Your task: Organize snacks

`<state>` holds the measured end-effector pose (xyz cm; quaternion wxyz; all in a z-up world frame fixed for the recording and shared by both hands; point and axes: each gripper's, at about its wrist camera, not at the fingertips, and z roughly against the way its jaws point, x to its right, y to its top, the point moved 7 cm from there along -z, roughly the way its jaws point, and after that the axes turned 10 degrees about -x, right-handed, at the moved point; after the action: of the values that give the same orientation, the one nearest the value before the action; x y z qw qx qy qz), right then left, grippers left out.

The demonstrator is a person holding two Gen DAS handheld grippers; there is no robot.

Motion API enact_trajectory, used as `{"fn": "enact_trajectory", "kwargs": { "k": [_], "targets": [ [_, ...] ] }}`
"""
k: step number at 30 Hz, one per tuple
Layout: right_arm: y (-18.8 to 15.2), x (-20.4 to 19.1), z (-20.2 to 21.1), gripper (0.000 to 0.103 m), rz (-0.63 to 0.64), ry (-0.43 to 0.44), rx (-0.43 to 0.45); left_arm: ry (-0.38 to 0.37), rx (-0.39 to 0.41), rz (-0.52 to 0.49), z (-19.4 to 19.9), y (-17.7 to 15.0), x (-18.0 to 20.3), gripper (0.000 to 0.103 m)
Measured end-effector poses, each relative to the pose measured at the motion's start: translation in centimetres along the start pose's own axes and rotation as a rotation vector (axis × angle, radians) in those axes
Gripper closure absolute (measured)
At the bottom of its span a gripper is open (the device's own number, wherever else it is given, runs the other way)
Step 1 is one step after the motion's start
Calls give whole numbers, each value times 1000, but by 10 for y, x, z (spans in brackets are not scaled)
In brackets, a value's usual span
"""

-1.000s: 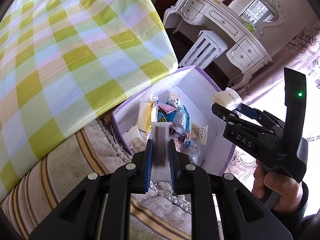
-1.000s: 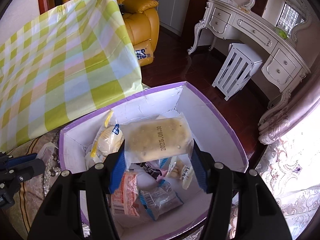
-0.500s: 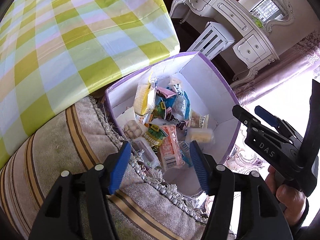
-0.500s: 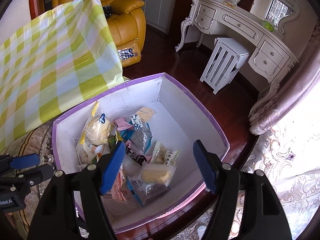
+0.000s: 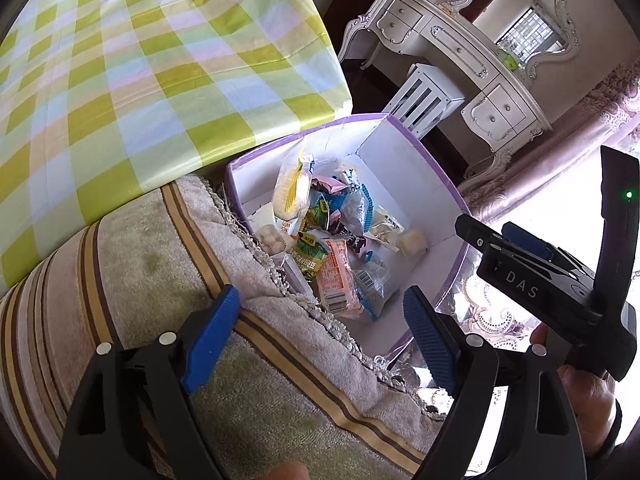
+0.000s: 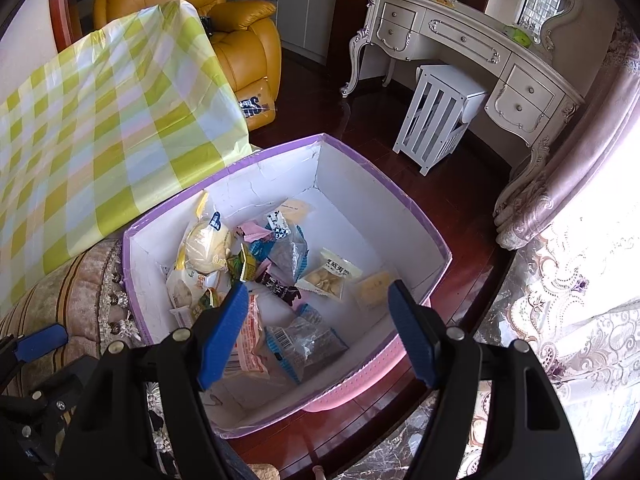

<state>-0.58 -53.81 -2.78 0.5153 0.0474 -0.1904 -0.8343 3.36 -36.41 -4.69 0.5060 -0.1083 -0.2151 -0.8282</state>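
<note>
Nearest the lens in the left wrist view, the left gripper (image 5: 320, 316) is hanging over a striped, fringed towel-like cover (image 5: 168, 280) that is filling the lower left of the frame; its blue-padded jaws are opening wide with nothing between them. At the right edge of that frame a hand (image 5: 588, 396) is holding the right gripper (image 6: 314, 328), whose jaws are standing spread and empty at the bottom centre of its own view.

Just beyond both pairs of fingers, the purple-rimmed white box (image 6: 376, 208) is sitting on dark red wooden floor (image 6: 360, 120), pressed against the fringe of the cover. The snacks are lying inside it, heaped toward its left side: a yellow bun packet (image 6: 206, 246), an orange-pink packet (image 6: 250, 336) just past the right gripper's left pad, a clear barcode packet (image 6: 304, 344) between the pads in the picture, and a pale cake packet (image 6: 372, 288) lying alone near the right wall.

Further off, a yellow-green checked tablecloth (image 5: 140, 64) is draping across the upper left. Beyond are standing a white slatted stool (image 6: 436, 116), an ornate cream dressing table (image 6: 460, 40) and a yellow leather armchair (image 6: 240, 40), with lace curtain (image 6: 580, 300) at the right
</note>
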Motion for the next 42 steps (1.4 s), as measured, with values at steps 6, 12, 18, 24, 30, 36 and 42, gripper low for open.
{"fn": "enact_trajectory", "kwargs": {
  "k": [6,12,18,24,30,36,42],
  "targets": [
    [-3,-1,-4,31,-1,-7,-18,-40,11,15,1,3,0,15],
    [-1,1,-3,31,-4,-21,-22,-43,3,9,-2,4,1,12],
    [-1,-1,-4,31,3,-21,-29,-49,-1,13,-3,4,1,11],
    [-3,-5,-4,30,10,-22,-40,-50,1,19,-4,8,-1,11],
    [-3,-6,-3,30,11,-21,-40,-62,5,34,-5,10,-4,11],
    [-4,-3,-6,30,2,-22,-46,-63,5,35,-5,10,-4,11],
    [-4,-2,-8,29,-2,-19,-50,-62,4,34,-5,10,-5,11]
  ]
}}
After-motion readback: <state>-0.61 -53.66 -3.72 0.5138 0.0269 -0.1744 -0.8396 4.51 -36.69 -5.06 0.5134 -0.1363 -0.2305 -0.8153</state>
